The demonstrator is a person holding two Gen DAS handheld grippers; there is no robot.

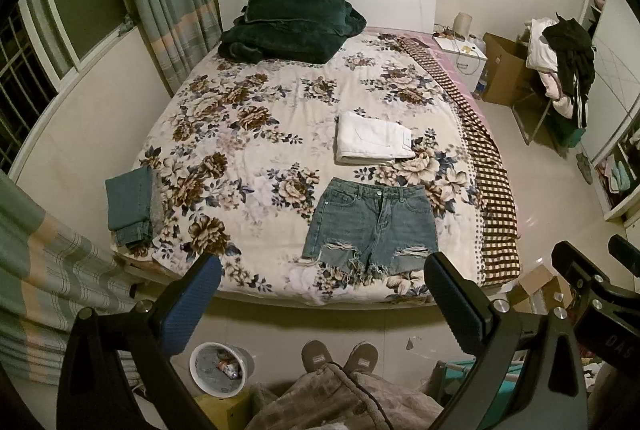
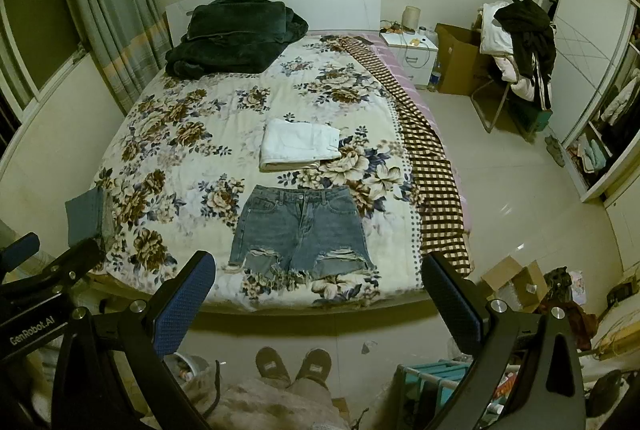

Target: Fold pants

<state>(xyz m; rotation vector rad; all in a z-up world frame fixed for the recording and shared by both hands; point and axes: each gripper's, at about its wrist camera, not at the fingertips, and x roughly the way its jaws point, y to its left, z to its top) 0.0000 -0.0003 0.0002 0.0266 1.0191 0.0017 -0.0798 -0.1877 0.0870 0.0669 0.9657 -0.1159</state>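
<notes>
Ripped blue denim shorts [image 1: 370, 226] lie flat and unfolded near the foot of the floral bed [image 1: 240, 134], waistband toward the headboard; they also show in the right wrist view [image 2: 300, 230]. My left gripper [image 1: 322, 294] is open and empty, held above the floor short of the bed's foot edge. My right gripper [image 2: 318, 290] is open and empty too, at about the same distance from the shorts. The right gripper's body [image 1: 592, 278] shows at the right of the left wrist view, and the left gripper's body [image 2: 44, 270] at the left of the right wrist view.
Folded white pants [image 1: 374, 142] lie beyond the shorts. Folded teal jeans [image 1: 132, 206] sit at the bed's left edge. A dark green blanket [image 1: 288, 24] lies by the headboard. A checked cloth [image 1: 480, 158] runs along the right side. A bucket [image 1: 222, 370] and my slippers [image 1: 340, 356] are on the floor.
</notes>
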